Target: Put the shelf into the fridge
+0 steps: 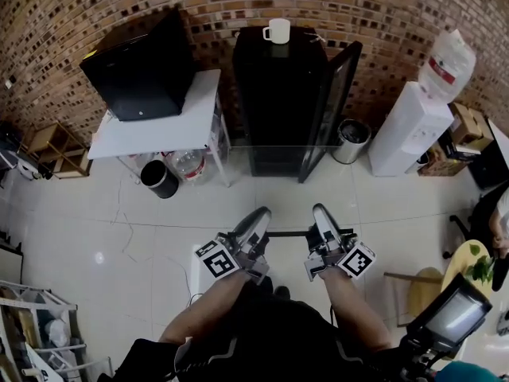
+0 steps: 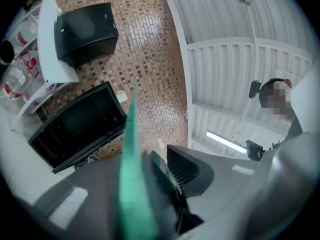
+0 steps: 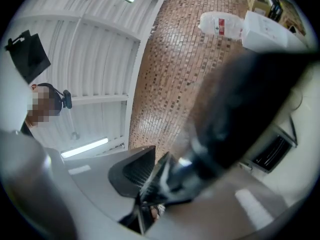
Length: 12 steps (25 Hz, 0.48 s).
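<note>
Both grippers hold a clear glass shelf [image 1: 288, 233] flat in front of the person; its far edge reaches toward the black fridge [image 1: 278, 94], whose door stands open to the right. My left gripper [image 1: 253, 228] is shut on the shelf's near left edge and my right gripper [image 1: 322, 223] on its near right edge. In the left gripper view the pane shows edge-on as a green strip [image 2: 131, 149] between the jaws of the left gripper [image 2: 150, 176], with the open fridge [image 2: 75, 124] beyond. In the right gripper view the shelf's dark blurred edge [image 3: 225, 119] runs out from the right gripper [image 3: 160, 176].
A white mug [image 1: 277, 30] stands on top of the fridge. To its left, a white table [image 1: 159, 130] carries a black box [image 1: 143, 62], with a black bin [image 1: 159, 178] below. A metal bin [image 1: 351, 140] and a water dispenser [image 1: 406, 126] stand to the right.
</note>
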Each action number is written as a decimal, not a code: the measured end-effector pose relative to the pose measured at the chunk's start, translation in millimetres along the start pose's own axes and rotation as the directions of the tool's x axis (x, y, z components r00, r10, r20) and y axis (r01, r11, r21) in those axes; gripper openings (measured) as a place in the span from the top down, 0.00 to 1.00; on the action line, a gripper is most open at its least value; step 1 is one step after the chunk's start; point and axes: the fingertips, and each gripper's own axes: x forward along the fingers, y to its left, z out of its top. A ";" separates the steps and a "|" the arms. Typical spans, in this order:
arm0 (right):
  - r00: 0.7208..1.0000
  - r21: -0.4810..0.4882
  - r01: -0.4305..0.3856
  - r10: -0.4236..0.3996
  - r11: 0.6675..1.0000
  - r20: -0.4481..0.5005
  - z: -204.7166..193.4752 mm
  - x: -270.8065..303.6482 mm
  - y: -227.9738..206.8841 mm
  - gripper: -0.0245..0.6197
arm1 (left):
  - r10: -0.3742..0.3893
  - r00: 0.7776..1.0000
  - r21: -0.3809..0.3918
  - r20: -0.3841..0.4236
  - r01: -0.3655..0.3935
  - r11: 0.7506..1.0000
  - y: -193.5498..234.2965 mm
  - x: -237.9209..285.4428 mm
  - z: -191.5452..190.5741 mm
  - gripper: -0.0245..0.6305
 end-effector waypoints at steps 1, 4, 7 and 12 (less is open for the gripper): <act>1.000 0.010 0.009 -0.009 1.000 0.005 -0.9 2.7 -5.8 0.87 | 0.000 1.000 -0.008 -0.007 0.000 1.000 6.7 2.2 0.4 0.89; 0.999 0.034 0.039 -0.039 0.999 0.015 -7.4 12.8 -19.0 0.87 | -0.004 0.999 -0.027 -0.031 0.003 1.000 25.8 4.2 5.5 0.88; 0.998 0.027 0.058 -0.058 0.998 0.009 -9.9 32.1 -30.4 0.88 | -0.002 0.999 -0.054 -0.033 0.000 0.999 45.9 9.3 18.6 0.89; 0.996 0.056 0.088 -0.089 0.995 0.018 -17.9 62.8 -55.6 0.88 | 0.010 0.998 -0.063 -0.054 -0.014 0.998 80.2 18.2 40.2 0.88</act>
